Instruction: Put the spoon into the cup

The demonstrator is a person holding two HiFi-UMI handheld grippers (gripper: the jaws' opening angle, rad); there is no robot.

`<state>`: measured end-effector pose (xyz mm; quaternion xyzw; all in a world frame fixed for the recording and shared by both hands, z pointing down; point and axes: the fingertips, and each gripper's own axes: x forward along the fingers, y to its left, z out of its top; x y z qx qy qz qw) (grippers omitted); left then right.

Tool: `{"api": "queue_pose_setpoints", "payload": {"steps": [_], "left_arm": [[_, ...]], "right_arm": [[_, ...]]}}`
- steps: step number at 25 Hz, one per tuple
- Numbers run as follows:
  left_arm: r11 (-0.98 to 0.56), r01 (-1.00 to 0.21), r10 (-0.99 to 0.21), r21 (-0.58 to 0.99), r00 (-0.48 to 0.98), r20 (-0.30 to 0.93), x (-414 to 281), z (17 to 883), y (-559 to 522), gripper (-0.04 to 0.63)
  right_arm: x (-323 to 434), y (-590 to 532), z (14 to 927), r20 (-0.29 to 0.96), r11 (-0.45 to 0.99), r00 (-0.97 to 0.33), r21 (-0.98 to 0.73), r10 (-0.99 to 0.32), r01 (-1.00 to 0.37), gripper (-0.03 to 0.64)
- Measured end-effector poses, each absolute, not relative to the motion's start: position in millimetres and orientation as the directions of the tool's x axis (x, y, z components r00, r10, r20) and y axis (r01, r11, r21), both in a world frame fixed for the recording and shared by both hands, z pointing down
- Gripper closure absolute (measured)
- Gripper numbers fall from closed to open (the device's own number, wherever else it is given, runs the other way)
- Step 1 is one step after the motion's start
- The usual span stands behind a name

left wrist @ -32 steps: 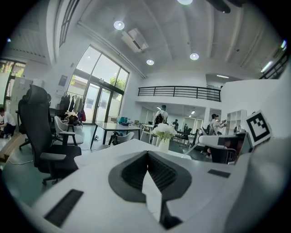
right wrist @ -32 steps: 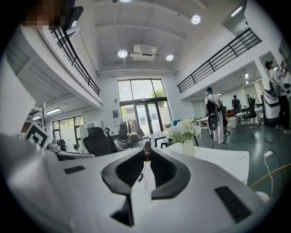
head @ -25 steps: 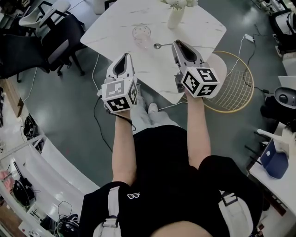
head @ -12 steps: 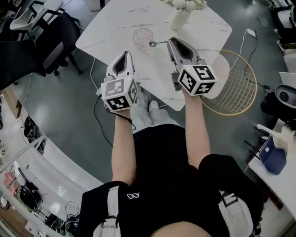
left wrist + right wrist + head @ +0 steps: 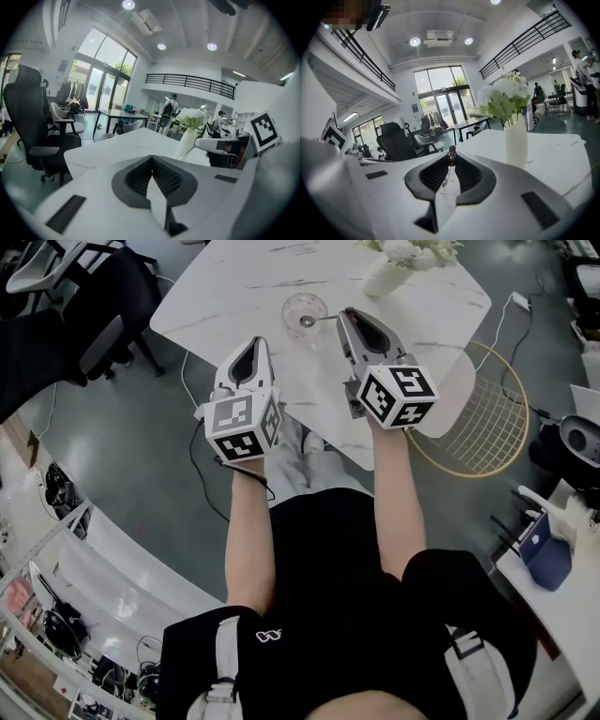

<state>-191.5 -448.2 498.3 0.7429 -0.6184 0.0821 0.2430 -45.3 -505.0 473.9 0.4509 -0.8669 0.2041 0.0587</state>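
A clear glass cup stands on the white marble table. My right gripper is shut on the handle of a metal spoon, whose bowl hangs at the cup's near rim. In the right gripper view the shiny spoon runs forward between the pads of the right gripper; the cup is hidden there. My left gripper hovers over the table's near-left edge, left of the cup. In the left gripper view, the left gripper has its tips together and nothing between them.
A white vase of flowers stands on the table right of the cup, also in the gripper views. A gold wire basket sits right of the table, office chairs to its left.
Both grippers have moved forward over the table. The spoon's bowl has travelled left from beside the cup to the cup's near rim.
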Motion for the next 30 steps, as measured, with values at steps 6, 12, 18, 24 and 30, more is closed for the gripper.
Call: {"api": "queue_pose_setpoints", "payload": {"steps": [6,12,18,24,30], "left_arm": [[-0.114,-0.959,-0.862,0.258,0.225,0.454,-200.5,512.6,-455.0,0.578],[-0.107,-0.955,-0.842,0.276,0.235,0.486,-211.1,531.2,-466.3,0.578],[-0.106,-0.954,-0.836,0.279,0.238,0.495,-217.6,541.3,-466.2,0.578],[-0.115,-0.954,-0.829,0.276,0.245,0.502,-217.6,542.1,-470.3,0.578],[-0.123,-0.952,-0.823,0.281,0.256,0.507,-215.7,545.1,-478.6,0.578]], "right_arm": [[-57.2,-514.8,499.4,0.331,0.490,-0.580,-0.320,-0.744,-0.811,0.568],[-73.5,-524.0,524.8,0.380,0.477,-0.572,-0.322,-0.727,-0.818,0.568],[-83.0,-515.4,548.8,0.409,0.460,-0.566,-0.333,-0.716,-0.823,0.568],[-83.8,-518.8,553.6,0.416,0.445,-0.551,-0.329,-0.724,-0.833,0.568],[-74.9,-526.6,563.3,0.463,0.435,-0.498,-0.243,-0.734,-0.867,0.559]]}}
